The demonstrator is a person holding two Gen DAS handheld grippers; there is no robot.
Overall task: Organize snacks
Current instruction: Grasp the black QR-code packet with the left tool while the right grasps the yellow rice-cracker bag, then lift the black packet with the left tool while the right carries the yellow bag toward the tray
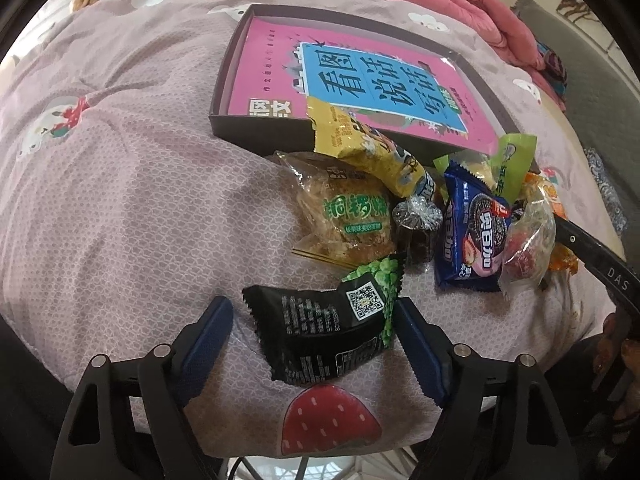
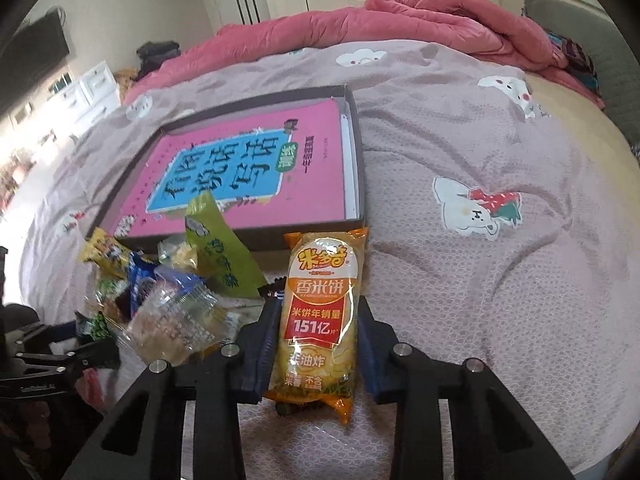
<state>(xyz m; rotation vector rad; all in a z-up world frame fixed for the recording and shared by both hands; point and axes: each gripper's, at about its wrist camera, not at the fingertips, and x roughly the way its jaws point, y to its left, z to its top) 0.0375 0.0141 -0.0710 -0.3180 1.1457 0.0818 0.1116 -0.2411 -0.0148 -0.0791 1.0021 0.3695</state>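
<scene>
A: Where are the snacks?

B: Heaped on a lilac bedspread (image 2: pixel 460 152), just in front of a shallow box (image 2: pixel 357 152) holding a pink book (image 2: pixel 256 184).

A: And the grippers?

B: The right gripper (image 2: pixel 318 344) clamps an orange rice cracker pack (image 2: pixel 318 320), likely bound for the box. The left gripper (image 1: pixel 314 350) stands open astride a black pea packet (image 1: pixel 328 328), one pad near its edge, not yet pinching

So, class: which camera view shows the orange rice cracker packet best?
The right wrist view: the orange rice cracker packet fills the centre, label readable, between the right hand-held gripper fingers. The left wrist view shows only orange scraps behind other snacks.
</scene>
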